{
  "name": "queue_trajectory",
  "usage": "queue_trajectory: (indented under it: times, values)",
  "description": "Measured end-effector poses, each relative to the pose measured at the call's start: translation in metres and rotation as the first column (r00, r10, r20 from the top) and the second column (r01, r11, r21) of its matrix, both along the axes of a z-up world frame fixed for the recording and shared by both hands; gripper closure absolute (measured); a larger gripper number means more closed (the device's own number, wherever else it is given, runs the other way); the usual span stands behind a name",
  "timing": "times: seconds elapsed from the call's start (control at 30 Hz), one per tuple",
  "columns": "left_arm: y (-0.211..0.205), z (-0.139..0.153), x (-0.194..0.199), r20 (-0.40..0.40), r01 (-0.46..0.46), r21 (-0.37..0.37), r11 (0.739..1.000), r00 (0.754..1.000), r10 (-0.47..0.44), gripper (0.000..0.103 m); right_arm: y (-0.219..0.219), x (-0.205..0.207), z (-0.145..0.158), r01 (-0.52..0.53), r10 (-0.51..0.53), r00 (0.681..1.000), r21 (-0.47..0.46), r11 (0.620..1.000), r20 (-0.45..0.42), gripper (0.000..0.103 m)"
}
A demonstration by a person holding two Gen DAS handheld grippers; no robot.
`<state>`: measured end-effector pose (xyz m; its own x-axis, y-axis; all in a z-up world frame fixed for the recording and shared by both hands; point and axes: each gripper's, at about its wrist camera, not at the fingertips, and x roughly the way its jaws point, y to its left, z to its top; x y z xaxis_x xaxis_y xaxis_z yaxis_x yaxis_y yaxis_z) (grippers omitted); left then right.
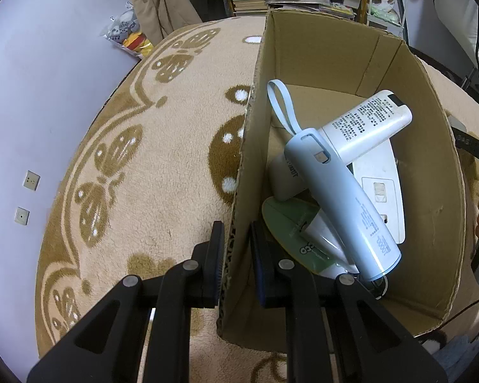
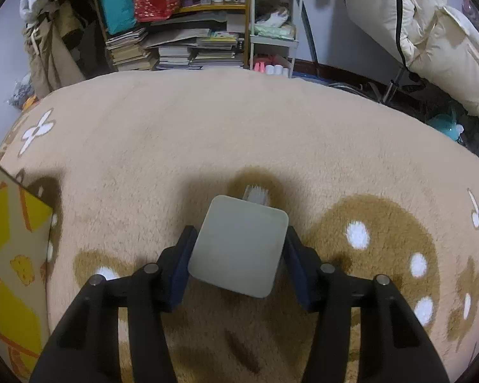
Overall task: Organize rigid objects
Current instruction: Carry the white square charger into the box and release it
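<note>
The right gripper clamps a flat grey square device between its fingers above the carpet. Only the left wrist view shows the left gripper closed on the cardboard box wall, with a blue power bank and white gadgets inside.

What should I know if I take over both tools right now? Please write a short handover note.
Left tool: shut on the near left wall of the cardboard box, steadying it on the carpet.
Right tool: shut on a grey square device, held above the carpet, outside the box.
Done: blue power bank, white power bank, and some white and green items beneath them lie in the box.
Left: carry the grey device to the box, release it inside, then let go of the wall.
</note>
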<state>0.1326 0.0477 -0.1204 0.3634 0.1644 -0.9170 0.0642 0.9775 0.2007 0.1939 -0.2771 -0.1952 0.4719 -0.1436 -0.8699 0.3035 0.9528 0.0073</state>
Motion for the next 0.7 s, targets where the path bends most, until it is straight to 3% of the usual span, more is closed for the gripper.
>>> queue_trajectory:
  times: [0.33,0.7]
  values:
    - [-0.003,-0.001,-0.001,0.002,-0.002,0.003,1.0,1.0,0.002,0.087,0.017,-0.027,0.048,-0.09,0.078,0.987,0.081,0.993,0.138,0.046]
    - [-0.002,0.0,-0.001,0.002,-0.003,0.003,1.0,1.0,0.003,0.087,0.083,-0.042,0.12,-0.302,0.245,0.918,0.146,0.942,0.313,0.046]
